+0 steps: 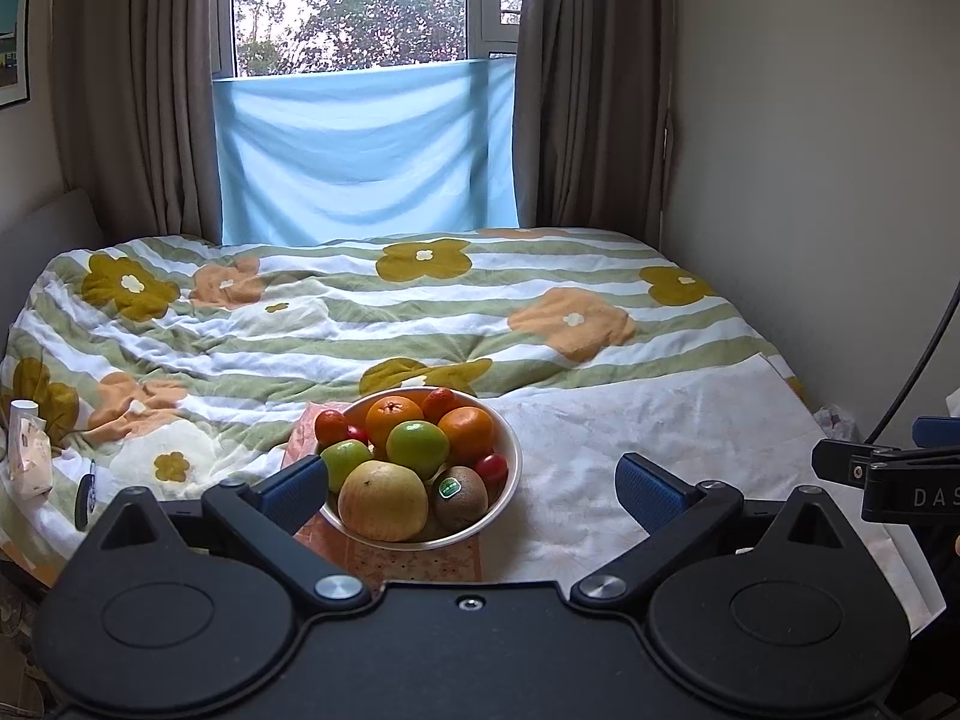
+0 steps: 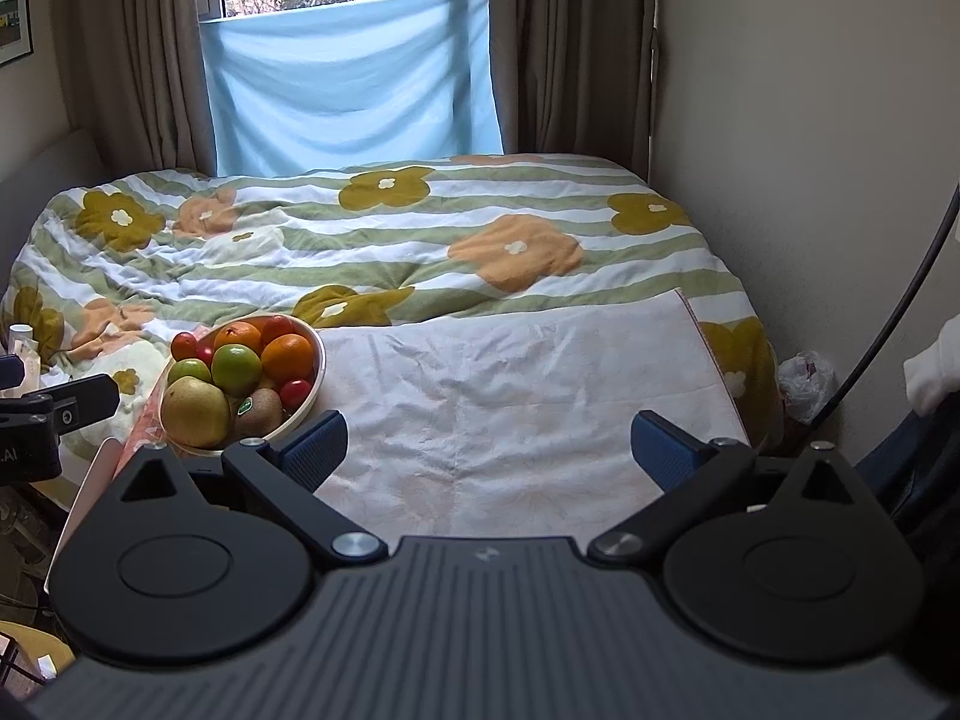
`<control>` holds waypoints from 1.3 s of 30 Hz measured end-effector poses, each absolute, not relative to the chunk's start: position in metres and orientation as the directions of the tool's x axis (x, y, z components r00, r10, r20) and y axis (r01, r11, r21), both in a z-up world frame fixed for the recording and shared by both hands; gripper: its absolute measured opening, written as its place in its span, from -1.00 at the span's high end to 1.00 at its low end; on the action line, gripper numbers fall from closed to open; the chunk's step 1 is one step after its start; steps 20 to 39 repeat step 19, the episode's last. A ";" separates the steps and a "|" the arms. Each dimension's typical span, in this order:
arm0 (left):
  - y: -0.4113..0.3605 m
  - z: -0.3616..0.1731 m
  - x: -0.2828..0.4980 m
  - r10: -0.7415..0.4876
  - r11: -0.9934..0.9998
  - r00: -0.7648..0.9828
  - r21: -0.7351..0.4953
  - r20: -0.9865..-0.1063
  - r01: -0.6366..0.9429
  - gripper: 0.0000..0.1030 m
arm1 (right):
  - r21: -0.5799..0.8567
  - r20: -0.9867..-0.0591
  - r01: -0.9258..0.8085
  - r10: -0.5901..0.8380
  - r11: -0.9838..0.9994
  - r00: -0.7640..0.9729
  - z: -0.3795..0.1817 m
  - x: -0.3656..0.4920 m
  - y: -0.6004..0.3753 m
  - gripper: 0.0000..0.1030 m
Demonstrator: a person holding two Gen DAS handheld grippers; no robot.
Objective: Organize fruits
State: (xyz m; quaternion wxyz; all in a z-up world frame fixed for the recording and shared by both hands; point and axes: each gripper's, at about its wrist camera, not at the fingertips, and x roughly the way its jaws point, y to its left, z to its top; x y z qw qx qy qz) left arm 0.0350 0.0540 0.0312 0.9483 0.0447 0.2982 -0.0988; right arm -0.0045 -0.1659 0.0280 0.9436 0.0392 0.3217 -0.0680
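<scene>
Fruit bowl (image 1: pixel 510 450) just ahead of the released left hand-held gripper (image 1: pixel 474 483), right one (image 2: pixel 489 447) released too

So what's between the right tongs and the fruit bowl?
Nothing: only bare white cloth separates the open right tongs from the bowl, per the right wrist view.

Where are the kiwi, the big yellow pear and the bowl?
kiwi (image 1: pixel 461 495): left wrist view, brown skin beside its sticker.
big yellow pear (image 1: pixel 383 499): left wrist view, front face.
bowl (image 2: pixel 316 384): right wrist view, right rim.
</scene>
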 end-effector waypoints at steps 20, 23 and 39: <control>0.048 0.028 0.031 -0.143 0.978 0.806 0.040 -0.575 0.203 -1.00 | 0.032 -0.614 0.152 -0.100 0.988 0.783 0.026 -0.004 -0.167 -1.00; 0.048 0.028 0.031 -0.143 0.978 0.806 0.040 -0.575 0.203 -1.00 | 0.032 -0.614 0.152 -0.100 0.988 0.783 0.026 -0.004 -0.167 -1.00; 0.048 0.028 0.031 -0.143 0.978 0.806 0.040 -0.575 0.203 -1.00 | 0.032 -0.614 0.152 -0.100 0.988 0.783 0.026 -0.004 -0.167 -1.00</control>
